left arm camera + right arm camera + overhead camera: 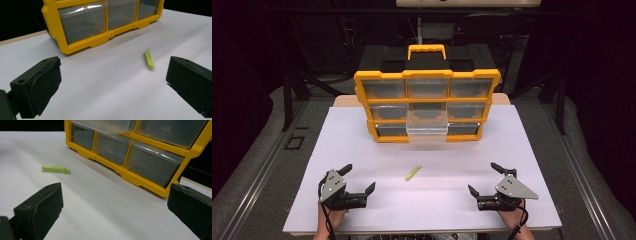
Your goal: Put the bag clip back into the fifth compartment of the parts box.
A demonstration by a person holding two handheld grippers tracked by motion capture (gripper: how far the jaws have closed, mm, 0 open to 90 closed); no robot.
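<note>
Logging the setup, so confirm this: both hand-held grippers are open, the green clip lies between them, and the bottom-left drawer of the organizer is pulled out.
Wrong drawer. The high view shows the middle drawer of the yellow organizer pulled out. The left hand-held gripper, right hand-held gripper and green clip are as stated.

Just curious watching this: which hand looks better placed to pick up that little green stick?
Probably the left. The left tongs sit a bit closer to the green stick than the right tongs, open, with bare table between. It is a close call.
</note>
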